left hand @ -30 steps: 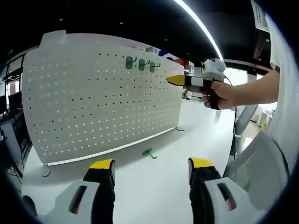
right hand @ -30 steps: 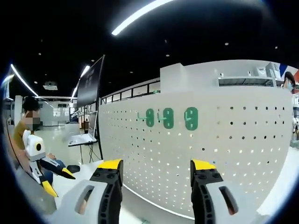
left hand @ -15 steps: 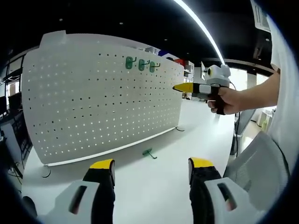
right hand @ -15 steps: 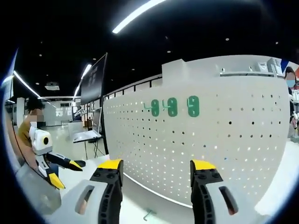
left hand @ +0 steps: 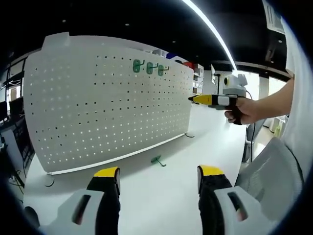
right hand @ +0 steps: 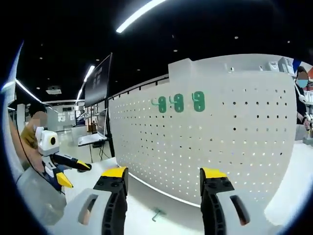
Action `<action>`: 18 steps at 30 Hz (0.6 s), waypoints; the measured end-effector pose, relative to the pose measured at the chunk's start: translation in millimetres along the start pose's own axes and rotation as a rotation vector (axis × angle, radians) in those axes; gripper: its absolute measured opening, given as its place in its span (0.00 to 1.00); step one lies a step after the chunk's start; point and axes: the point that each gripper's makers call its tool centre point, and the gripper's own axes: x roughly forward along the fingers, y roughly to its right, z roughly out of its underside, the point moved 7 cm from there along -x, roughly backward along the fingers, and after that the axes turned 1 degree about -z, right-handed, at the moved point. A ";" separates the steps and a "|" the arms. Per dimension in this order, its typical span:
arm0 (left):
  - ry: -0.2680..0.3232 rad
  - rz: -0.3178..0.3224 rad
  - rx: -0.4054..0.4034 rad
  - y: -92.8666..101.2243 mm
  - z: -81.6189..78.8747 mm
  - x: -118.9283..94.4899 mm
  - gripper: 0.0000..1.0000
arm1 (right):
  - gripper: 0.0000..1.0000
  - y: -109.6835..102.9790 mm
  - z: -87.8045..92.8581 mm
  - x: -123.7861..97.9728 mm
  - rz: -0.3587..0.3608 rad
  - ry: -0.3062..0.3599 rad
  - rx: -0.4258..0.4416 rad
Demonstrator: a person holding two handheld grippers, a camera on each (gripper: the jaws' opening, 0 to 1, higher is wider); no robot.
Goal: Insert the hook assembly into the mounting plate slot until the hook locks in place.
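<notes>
change: right tool (left hand: 195, 99) has backed away from pegboard (left hand: 107, 98)
right tool: raised, jaws spread
left tool (left hand: 157, 176): low, spread
hook (left hand: 157, 160): on counter (left hand: 161, 196)

Pegboard: large white perforated mounting plate (left hand: 107, 98), smooth painted-looking sheet with a matt finish.
Mounted hooks: three green hooks (left hand: 148, 67) on the plate, plastic-looking, slightly glossy.
Loose hook: small green hook (left hand: 157, 160), same plastic look.
Table: white table (left hand: 161, 191), smooth, softly reflective.
Tongs: left tongs (left hand: 159, 178) of matt grey plastic with black jaws and yellow tips.
</notes>
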 end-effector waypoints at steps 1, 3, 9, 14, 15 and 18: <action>0.000 -0.001 -0.001 -1.3 1.0 -0.1 0.66 | 0.57 -0.6 2.5 -2.0 -0.003 -0.005 -0.002; -0.001 0.000 -0.004 -2.5 2.2 -0.1 0.66 | 0.58 -2.5 5.5 -5.3 -0.006 -0.012 -0.002; -0.005 0.004 -0.004 -0.6 2.0 0.4 0.66 | 0.58 -6.0 17.9 -14.8 -0.010 -0.037 0.009; -0.007 0.005 -0.006 -1.1 2.5 0.5 0.67 | 0.58 -9.5 27.6 -20.6 -0.019 -0.062 0.010; -0.007 0.005 -0.006 -1.3 2.4 0.5 0.67 | 0.58 -9.8 28.9 -21.8 -0.019 -0.066 0.008; -0.009 0.004 -0.007 -1.6 2.0 0.8 0.67 | 0.59 -11.0 33.3 -26.9 -0.018 -0.078 0.013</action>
